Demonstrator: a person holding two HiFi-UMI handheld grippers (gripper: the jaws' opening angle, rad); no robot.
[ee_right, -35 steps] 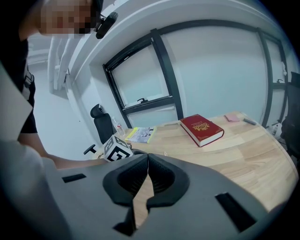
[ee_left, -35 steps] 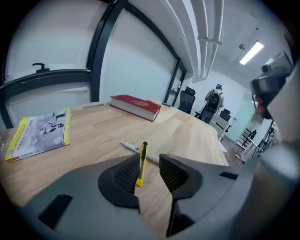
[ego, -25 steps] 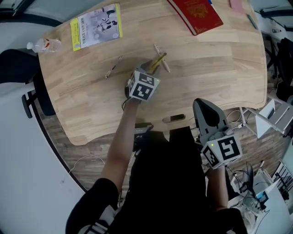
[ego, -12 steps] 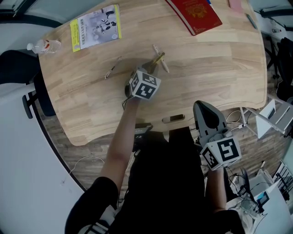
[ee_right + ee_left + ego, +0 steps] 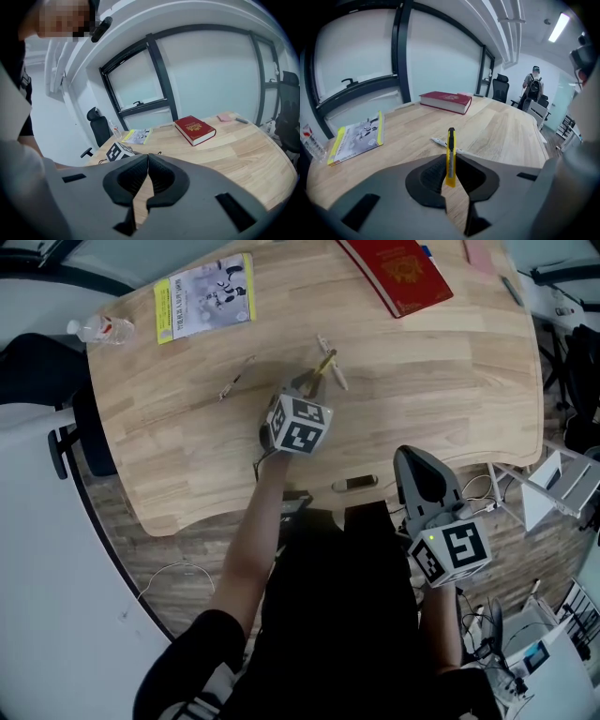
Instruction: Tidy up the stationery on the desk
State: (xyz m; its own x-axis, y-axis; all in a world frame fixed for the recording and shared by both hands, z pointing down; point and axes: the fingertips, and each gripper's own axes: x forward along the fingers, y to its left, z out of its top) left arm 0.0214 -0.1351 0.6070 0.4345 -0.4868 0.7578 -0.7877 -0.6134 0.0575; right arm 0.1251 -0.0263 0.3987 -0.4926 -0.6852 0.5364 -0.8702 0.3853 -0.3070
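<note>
So, left gripper [image 5: 450,165]: clamped on the yellow utility knife [image 5: 450,140], seemingly just above the desk [image 5: 450,381].
Right gripper [image 5: 147,161]: pinched together, empty.
Next: find the knife a tidy spot.

Light wooden desk [image 5: 450,381] with curved near edge. Lying on it: red book [image 5: 397,273] at far side, yellow-edged booklet [image 5: 206,296] far left, thin pen [image 5: 236,378] and white pen [image 5: 332,362] mid-desk, small dark object [image 5: 356,483] at near edge.

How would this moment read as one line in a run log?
left gripper: shut on yellow utility knife over desk | right gripper: shut, empty, beside desk edge | red book, booklet: lying on desk
</note>
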